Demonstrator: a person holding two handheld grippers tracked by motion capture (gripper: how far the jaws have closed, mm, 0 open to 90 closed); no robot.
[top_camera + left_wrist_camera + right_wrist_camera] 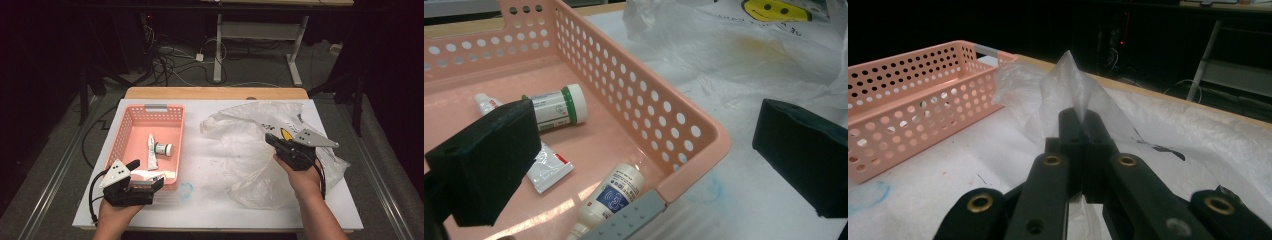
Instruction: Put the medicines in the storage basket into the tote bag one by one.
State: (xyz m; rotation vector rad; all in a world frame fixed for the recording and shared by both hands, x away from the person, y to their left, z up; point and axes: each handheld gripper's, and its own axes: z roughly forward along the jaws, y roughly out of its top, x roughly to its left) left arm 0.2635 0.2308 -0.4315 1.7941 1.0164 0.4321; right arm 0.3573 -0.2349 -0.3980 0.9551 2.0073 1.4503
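Nearest the person, the left gripper sits at the near right corner of the pink basket, its jaws spread wide and holding nothing; in the left gripper view one pad hangs over the basket floor and the other over the white table cover outside, so the corner wall lies between them, probably so it can steady the basket or is simply parked there. A faint blue smudge marks the cover just outside that corner. Inside the basket lie a cream bottle with a blue label at the near end, a white tube along the middle, and a small jar with a green band beside it, all on their sides and apart from the pads. Across the table, the right gripper has its jaws pinched tight on a fold of the clear plastic bag; the right gripper view shows the film rising to a peak from between the closed tips, a sign it is being lifted, likely to open or empty the bag. The bag sprawls over the right half of the cover, well apart from the basket, with a yellow smiley print on its far part. Beyond the table's wooden far edge, cables lie on the dark floor.
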